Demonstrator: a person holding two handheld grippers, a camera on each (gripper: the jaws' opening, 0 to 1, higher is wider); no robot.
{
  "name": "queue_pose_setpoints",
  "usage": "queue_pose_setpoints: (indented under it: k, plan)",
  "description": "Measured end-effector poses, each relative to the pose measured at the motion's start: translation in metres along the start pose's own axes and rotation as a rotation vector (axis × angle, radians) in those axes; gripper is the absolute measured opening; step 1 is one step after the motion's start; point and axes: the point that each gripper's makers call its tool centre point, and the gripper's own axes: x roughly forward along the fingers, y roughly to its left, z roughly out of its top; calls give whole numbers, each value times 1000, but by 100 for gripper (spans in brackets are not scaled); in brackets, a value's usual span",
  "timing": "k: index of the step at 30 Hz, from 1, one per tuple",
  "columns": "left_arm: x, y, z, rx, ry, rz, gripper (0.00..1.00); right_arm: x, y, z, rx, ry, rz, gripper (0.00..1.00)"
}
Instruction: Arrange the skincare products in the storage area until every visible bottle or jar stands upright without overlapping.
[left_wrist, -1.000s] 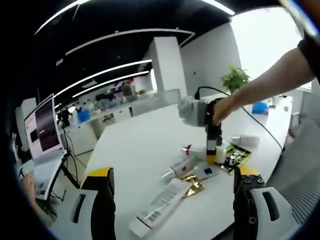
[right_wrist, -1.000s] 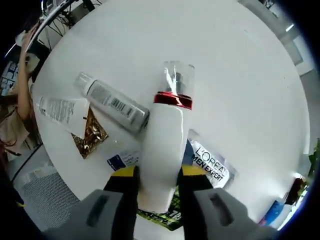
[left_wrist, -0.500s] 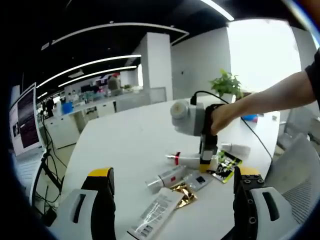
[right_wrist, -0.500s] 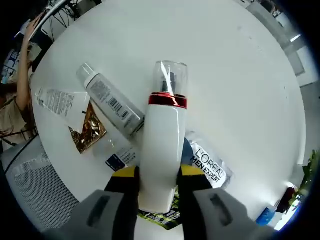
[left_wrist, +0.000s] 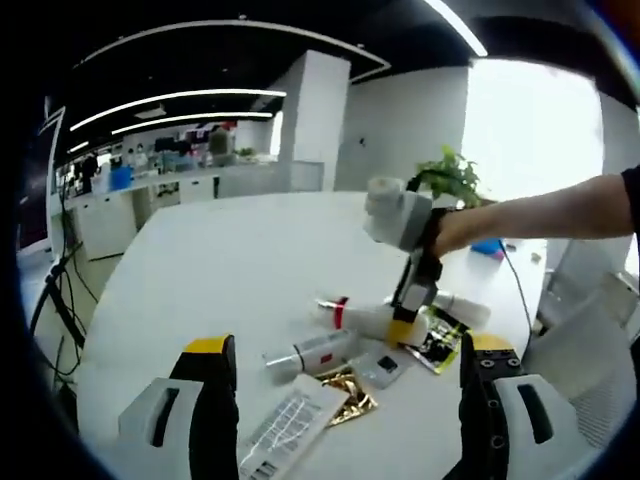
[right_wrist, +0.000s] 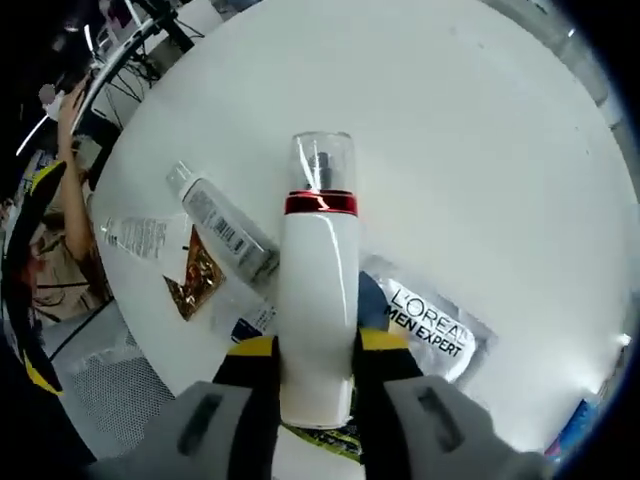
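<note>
The right gripper (right_wrist: 306, 362) is closed on a white pump bottle (right_wrist: 318, 300), with its 2 yellow-tipped jaws pressed against the lower body of the bottle from either side. The bottle is seen lying along the jaws in the right gripper view, its red collar and clear cap (right_wrist: 321, 165) pointing away from the camera. In the left gripper view the same right gripper (left_wrist: 404, 322) is seen held by a person's hand (left_wrist: 447, 232), and the white pump bottle (left_wrist: 371, 320) is seen lying roughly level, just above or on the table; contact with the surface cannot be determined.

Under and around the bottle, several products are found lying flat on the round white table (right_wrist: 470, 130). A slim grey-white tube (right_wrist: 222, 220) with a barcode is lying at an angle just left of the bottle, its end passing beneath it. A gold foil sachet (right_wrist: 195, 277) is lying next to the tube, and a flat white tube (right_wrist: 138, 237) is lying beyond that, nearer the table edge. A silver L'Oreal Men Expert sachet (right_wrist: 428, 318) is lying to the right of the bottle, partly under it. A green-and-black packet (left_wrist: 437, 342) is seen beside the right gripper in the left gripper view.

The left gripper (left_wrist: 340, 400) is held open and empty, its 2 jaws well apart, short of the flat white tube (left_wrist: 290, 425).
</note>
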Motion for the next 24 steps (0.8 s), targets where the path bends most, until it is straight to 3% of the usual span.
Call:
queue_pose_setpoints:
  k: [4, 7, 15, 18, 24]
  plan:
    - [7, -4, 1, -49, -8, -36, 88, -1, 3, 4, 158, -58, 147, 26]
    - [12, -8, -1, -88, 2, -69, 83, -2, 7, 6, 292, -116, 273, 26]
    - [25, -18, -2, -192, 10, -140, 84, -11, 16, 1, 538, -266, 530, 26]
    - [28, -22, -3, -220, 16, -167, 84, -17, 20, 1, 609, -332, 616, 26]
    - [34, -24, 5, -354, -16, -213, 83, -33, 34, -5, 633, -451, 751, 26]
